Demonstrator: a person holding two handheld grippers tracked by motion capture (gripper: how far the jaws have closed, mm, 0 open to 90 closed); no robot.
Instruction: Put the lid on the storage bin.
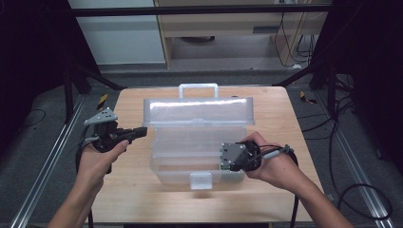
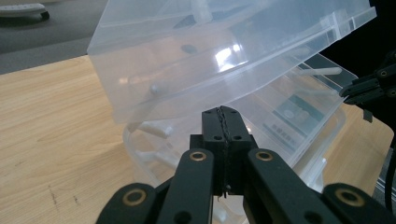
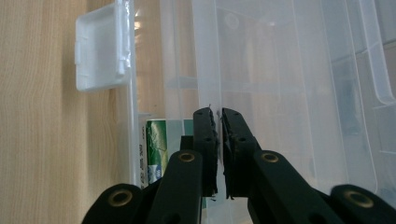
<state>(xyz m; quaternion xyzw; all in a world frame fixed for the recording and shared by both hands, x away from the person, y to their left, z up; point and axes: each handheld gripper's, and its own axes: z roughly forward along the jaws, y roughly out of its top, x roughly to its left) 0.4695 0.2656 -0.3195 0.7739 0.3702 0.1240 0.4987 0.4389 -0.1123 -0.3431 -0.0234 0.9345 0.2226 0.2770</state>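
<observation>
Clear plastic storage box point(image 1: 197, 142) with a hinged lid sits at the centre of the pale wooden table point(image 1: 275, 109) in the high view, its lid point(image 1: 197, 111) raised and leaning toward the far edge, a clear carry handle point(image 1: 198, 89) showing above it. A small clear latch tab point(image 1: 200, 180) hangs from the box's near wall.

At centre left of that view, the left gripper point(image 1: 142, 132) points at the lid's left end, just beside it; whether it touches cannot be told. Its own view shows the two black jaws pressed together with nothing between them, the left gripper point(image 2: 223, 122) tip right under the tilted lid point(image 2: 210, 56), and a pale printed label point(image 2: 292, 114) lying inside the box, which the high view does not make out.

At centre right of the high view, the right gripper point(image 1: 223, 161) reaches down into the box's near right corner, its tips hidden under its grey plate. From the right gripper view, the right gripper point(image 3: 218, 116) has its jaws nearly together, a thin clear wall point(image 3: 208, 70) of the box running up from the slit between them; whether they pinch it cannot be told. A green printed packet point(image 3: 156, 149) lies beside the jaws at lower left, and the latch tab point(image 3: 100, 53) appears at upper left.
</observation>
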